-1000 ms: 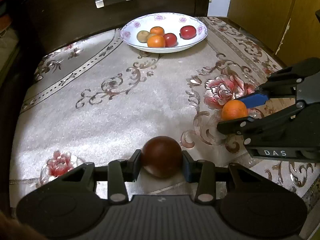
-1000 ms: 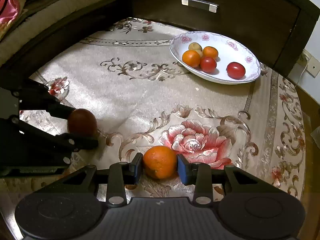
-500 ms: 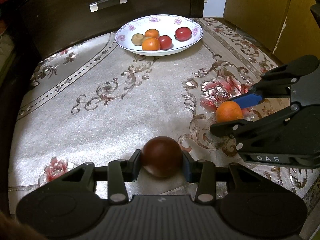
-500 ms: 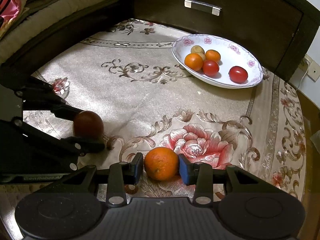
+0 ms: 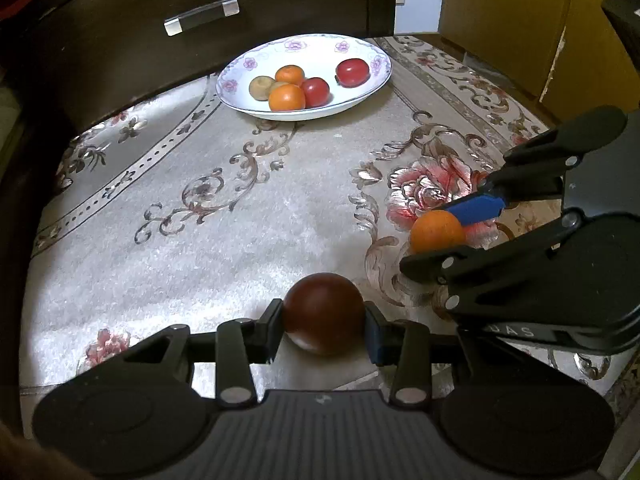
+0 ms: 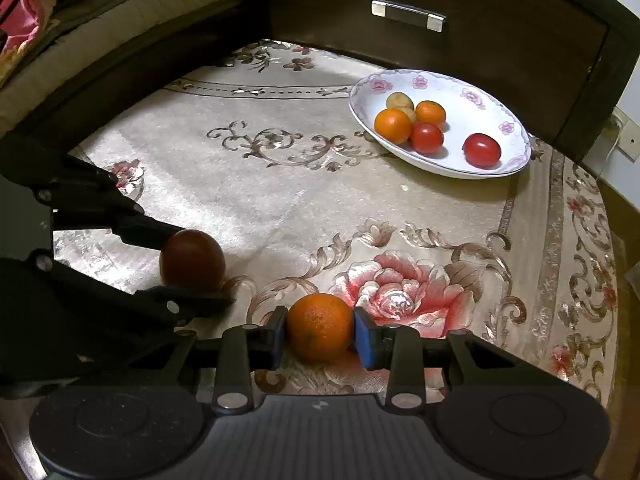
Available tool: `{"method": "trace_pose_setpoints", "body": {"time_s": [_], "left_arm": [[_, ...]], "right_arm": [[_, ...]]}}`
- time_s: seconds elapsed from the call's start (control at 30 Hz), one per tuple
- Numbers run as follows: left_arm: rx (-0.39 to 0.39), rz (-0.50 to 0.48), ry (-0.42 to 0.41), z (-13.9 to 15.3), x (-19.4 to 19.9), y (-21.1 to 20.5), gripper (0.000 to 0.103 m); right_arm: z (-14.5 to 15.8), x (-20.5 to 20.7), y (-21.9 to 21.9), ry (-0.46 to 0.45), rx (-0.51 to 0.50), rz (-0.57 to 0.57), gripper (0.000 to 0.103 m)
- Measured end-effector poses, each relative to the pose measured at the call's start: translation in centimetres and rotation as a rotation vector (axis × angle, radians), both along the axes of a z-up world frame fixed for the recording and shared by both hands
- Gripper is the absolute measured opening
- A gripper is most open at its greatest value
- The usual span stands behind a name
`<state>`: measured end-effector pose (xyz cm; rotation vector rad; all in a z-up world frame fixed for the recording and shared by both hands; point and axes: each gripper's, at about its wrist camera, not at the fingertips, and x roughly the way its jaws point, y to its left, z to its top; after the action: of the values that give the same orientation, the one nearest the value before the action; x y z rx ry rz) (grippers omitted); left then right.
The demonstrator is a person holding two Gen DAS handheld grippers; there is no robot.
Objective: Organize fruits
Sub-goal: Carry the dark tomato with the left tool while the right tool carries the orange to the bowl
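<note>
A dark red round fruit [image 5: 324,312] rests on the cloth-covered table, and my left gripper [image 5: 324,330] is shut on it, pads pressing on both sides. An orange [image 6: 320,326] sits just to its right. The jaws of my right gripper [image 6: 320,338] are closing on the orange, and the blue pads touch its sides. Each wrist view shows the other gripper from the side: the left gripper [image 6: 196,270] around the dark fruit [image 6: 192,260], the right gripper [image 5: 434,238] around the orange [image 5: 436,230]. A white flowered plate [image 5: 360,100] at the far side holds two oranges, two red tomatoes and small brownish fruits.
The table carries a beige cloth [image 5: 240,208] with rose and scroll patterns. Behind the plate [image 6: 440,168] stands a dark wooden drawer front with a metal handle [image 6: 408,14]. A yellow cabinet [image 5: 520,20] is at the right, bedding [image 6: 80,20] at the left.
The right gripper's pads have narrowed from a slight gap to touching the orange. The left gripper keeps its hold on the dark fruit. Neither fruit has left the cloth.
</note>
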<state>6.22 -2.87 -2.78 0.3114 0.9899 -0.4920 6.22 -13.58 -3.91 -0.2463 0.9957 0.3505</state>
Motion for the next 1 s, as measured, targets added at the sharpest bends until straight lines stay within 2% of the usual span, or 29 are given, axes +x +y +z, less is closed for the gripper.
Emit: {"method": "trace_pose_setpoints", "body": {"time_s": [0.57, 0.8, 1.0], "left_arm": [[-0.051, 0.037, -0.062, 2.3, 2.9, -0.3, 0.046], [-0.067, 0.043, -0.115, 3.7, 6.3, -1.4, 0.046], [-0.061, 0.055, -0.147, 3.7, 10.3, -2.8, 0.046]], "right_arm": [[2.3, 2.0, -1.0, -0.065, 0.042, -0.081, 0.032], [3.5, 4.5, -2.4, -0.106, 0.068, -0.141, 0.032], [3.6, 8.3, -3.7, -0.124, 0.08, -0.196, 0.032]]}}
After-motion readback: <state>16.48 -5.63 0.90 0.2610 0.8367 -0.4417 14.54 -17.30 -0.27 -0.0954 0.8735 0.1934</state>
